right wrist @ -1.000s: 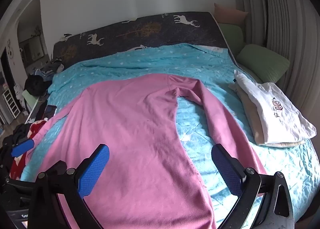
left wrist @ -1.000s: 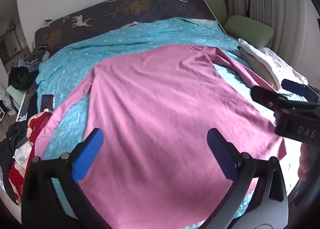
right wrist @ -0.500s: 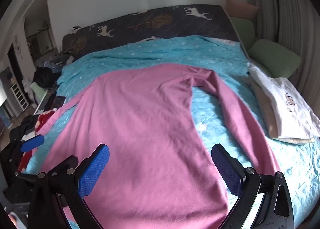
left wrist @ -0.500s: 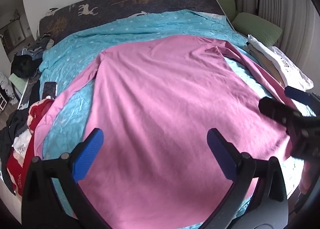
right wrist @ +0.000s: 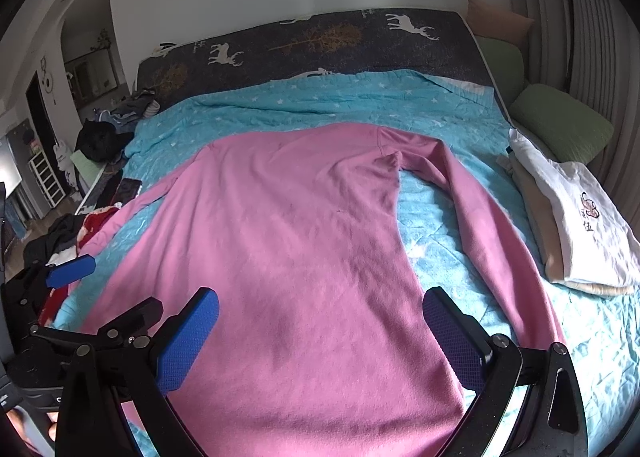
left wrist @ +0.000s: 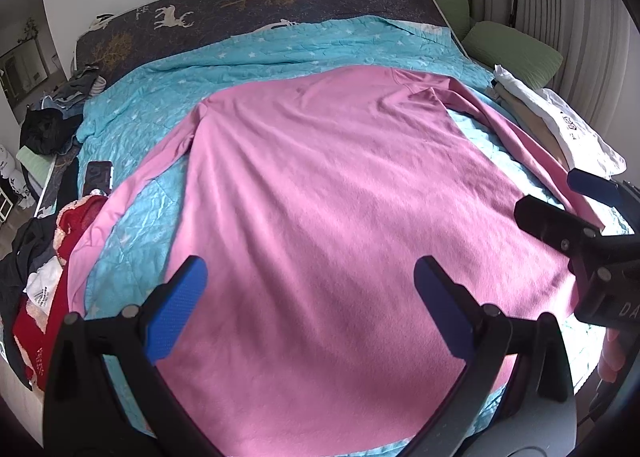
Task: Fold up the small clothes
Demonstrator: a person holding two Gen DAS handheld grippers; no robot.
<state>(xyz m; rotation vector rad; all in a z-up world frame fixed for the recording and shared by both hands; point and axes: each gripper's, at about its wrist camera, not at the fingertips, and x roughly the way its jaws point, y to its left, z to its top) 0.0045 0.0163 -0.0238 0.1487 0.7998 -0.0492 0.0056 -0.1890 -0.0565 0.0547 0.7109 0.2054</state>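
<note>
pink shirt spread flat on the bed, both grippers above its hem

the bed [left wrist: 280, 57] carried a pink shirt [left wrist: 320, 197] lying lengthwise, collar far, hem nearest the tools, sleeves angled out to each side. the left gripper [left wrist: 310, 305] and right gripper [right wrist: 320, 337] hung over the hem with jaws wide apart, holding nothing. the right one looked nearer the right sleeve [right wrist: 480, 217], likely folded first.

A soft, matt pink shirt [left wrist: 340, 197] of fleecy cloth lies on a crinkled turquoise quilt [right wrist: 440, 257] of thin fabric. My left gripper [left wrist: 312, 309] and right gripper [right wrist: 320, 341] are matt black plastic with dimpled blue rubbery pads [right wrist: 188, 341].
</note>
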